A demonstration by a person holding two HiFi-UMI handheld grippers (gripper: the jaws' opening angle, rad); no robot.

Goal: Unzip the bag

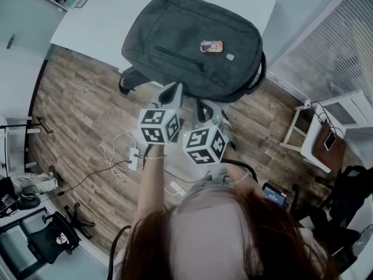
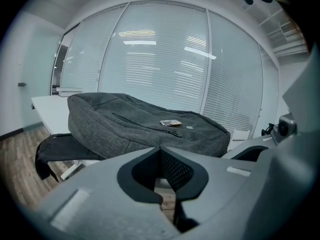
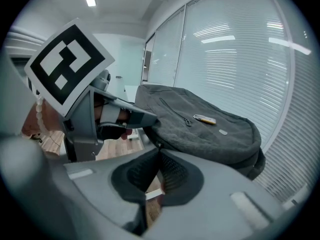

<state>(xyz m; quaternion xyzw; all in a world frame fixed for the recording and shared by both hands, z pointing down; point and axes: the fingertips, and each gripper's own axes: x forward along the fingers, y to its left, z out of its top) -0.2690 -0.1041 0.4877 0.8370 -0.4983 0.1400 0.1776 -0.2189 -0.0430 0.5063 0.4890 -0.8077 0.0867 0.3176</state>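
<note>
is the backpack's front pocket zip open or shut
Shut. The front pocket zip lies as one thin closed line across the backpack, no gap showing, its pull at one end.

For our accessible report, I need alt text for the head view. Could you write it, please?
A dark grey backpack lies flat on a white table. Just below it in the picture, the left gripper and right gripper, both with jaws together, point at its near edge.

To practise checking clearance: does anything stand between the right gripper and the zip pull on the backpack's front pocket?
Nothing visible does. Beyond the right gripper, only bare backpack fabric leads to the zip pull; the left gripper sits aside, at the backpack's near edge.
</note>
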